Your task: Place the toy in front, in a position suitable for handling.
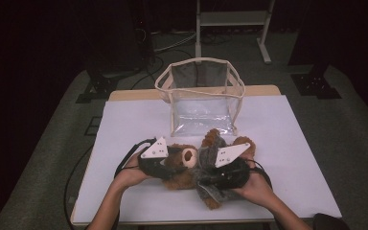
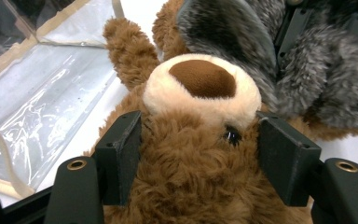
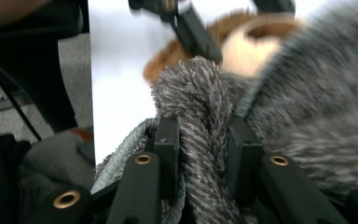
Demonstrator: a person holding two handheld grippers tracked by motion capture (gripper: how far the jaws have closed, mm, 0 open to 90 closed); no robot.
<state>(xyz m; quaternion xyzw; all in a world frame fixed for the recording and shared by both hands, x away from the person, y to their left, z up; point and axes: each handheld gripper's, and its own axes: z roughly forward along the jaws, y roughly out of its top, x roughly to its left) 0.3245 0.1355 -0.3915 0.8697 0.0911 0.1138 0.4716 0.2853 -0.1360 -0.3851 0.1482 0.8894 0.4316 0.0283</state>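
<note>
One teddy bear (image 2: 200, 154) clamped in left gripper (image 2: 200, 144) jaws, one grey garment (image 3: 205, 140) in right gripper (image 3: 200, 140) jaws, one clear bag (image 1: 199, 96).

no readable text, dim views, perhaps missed

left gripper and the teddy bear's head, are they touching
Touching. In the left gripper view the left gripper has both black pads pressed into the brown fur on either side of the teddy bear's head, just behind the muzzle, with no gap.

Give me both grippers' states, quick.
Left gripper: closed on the teddy bear's head.
Right gripper: closed on a fold of the grey knitted garment.
</note>
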